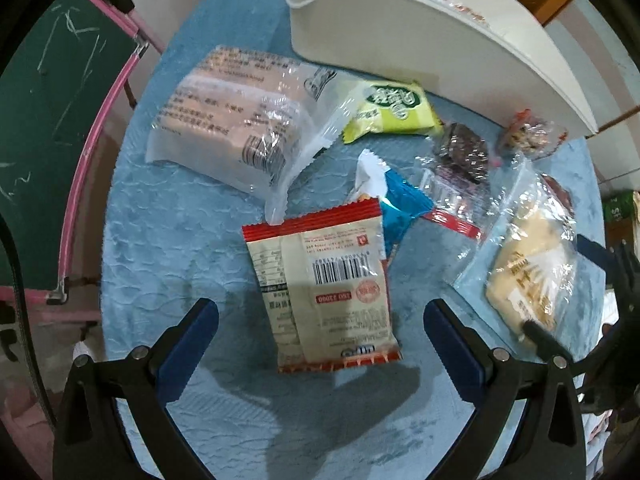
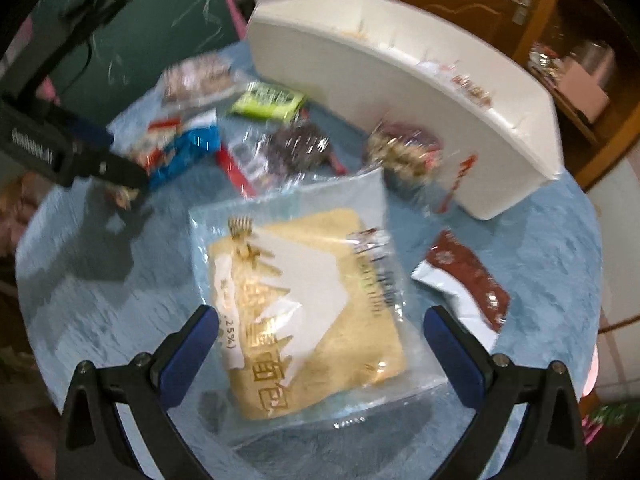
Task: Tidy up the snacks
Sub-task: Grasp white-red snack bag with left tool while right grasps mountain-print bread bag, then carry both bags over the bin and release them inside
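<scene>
Snacks lie on a blue cloth table. My left gripper point(image 1: 320, 312) is open, its jaws either side of a red-and-cream packet point(image 1: 328, 292) lying flat. My right gripper point(image 2: 316, 320) is open over a clear-wrapped yellow bread pack point(image 2: 308, 308), also seen in the left wrist view point(image 1: 528, 264). A white storage bin point(image 1: 420, 36) stands at the back, and shows in the right wrist view point(image 2: 400, 104). Around lie a large clear pack point(image 1: 228, 124), a green packet point(image 1: 392, 112), a blue packet point(image 1: 400, 200), a dark wrapped cake point(image 1: 464, 152) and a nut snack point(image 1: 528, 132).
A dark red-and-white sachet point(image 2: 468, 280) lies right of the bread pack. A green chalkboard with pink frame point(image 1: 60, 120) stands left of the table. A wooden door and shelf point(image 2: 500, 0) are behind the bin. The table edge point(image 2: 592, 240) curves close on the right.
</scene>
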### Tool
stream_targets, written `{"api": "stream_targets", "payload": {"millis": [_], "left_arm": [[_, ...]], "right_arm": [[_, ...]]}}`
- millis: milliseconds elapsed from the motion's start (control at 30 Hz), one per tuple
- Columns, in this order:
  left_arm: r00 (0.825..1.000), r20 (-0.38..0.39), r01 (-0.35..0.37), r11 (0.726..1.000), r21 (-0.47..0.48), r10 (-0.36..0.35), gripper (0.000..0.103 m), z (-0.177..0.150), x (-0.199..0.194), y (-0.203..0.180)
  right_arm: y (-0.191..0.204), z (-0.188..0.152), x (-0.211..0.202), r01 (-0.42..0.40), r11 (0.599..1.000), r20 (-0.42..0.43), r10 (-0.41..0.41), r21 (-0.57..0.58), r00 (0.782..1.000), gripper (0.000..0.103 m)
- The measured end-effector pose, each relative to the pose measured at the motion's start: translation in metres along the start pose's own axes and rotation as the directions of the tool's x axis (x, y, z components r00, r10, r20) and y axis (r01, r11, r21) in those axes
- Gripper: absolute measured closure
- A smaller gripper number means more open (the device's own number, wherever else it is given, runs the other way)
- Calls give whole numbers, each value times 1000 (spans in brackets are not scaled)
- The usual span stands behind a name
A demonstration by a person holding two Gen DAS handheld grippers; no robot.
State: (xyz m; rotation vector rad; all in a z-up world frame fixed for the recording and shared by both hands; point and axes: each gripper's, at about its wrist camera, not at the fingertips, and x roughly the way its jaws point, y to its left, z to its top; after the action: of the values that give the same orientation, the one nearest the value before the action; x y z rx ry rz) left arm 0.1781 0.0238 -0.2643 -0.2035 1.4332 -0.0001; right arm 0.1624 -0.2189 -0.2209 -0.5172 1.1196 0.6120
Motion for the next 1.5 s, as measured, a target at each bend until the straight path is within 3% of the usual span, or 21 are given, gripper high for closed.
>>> {"api": "stream_targets", "payload": {"millis": [200,533,633,733,767,867,1000,1200,1367,1500], "left_arm": [[997,-49,-58,995,-80,55,1,-3,25,7],[990,-47,-133,987,-84,130,3,-6,31,-14],[991,-45,-129,987,-98,125,14,-7,26,-11],[992,-31,-127,989,-80,125,35,-10,16,-13],[992,-27,-124,990,-74,122,46,-10,13,-15],[994,-24,-112,990,-81,110,56,-11,5,-14],[998,-23,-55,993,-107,53,57,-17,-4,-9],[999,2,-51,997,-57,51,57,-29,-25,-13],[999,36,-28,999,-29,29,57,-29,-55,-20],[994,104,-21,1000,15,19,57,-26,-89,-31]], "right_arm": [[10,4,16,-6,999,-56,3,-54,998,0],[12,5,20,-19,998,-54,16,-55,998,1],[15,3,18,-7,999,-35,5,-47,999,5],[15,2,15,-4,1000,-31,4,-26,1000,8],[15,2,14,-8,1000,-31,7,-14,999,8],[11,1,9,-38,999,-30,39,31,999,10],[15,1,1,-86,994,-18,87,73,996,11],[26,-2,-16,-108,989,14,107,99,994,11],[25,-2,-41,-100,980,70,89,169,994,11],[16,7,-63,-91,964,129,60,250,990,11]]}}
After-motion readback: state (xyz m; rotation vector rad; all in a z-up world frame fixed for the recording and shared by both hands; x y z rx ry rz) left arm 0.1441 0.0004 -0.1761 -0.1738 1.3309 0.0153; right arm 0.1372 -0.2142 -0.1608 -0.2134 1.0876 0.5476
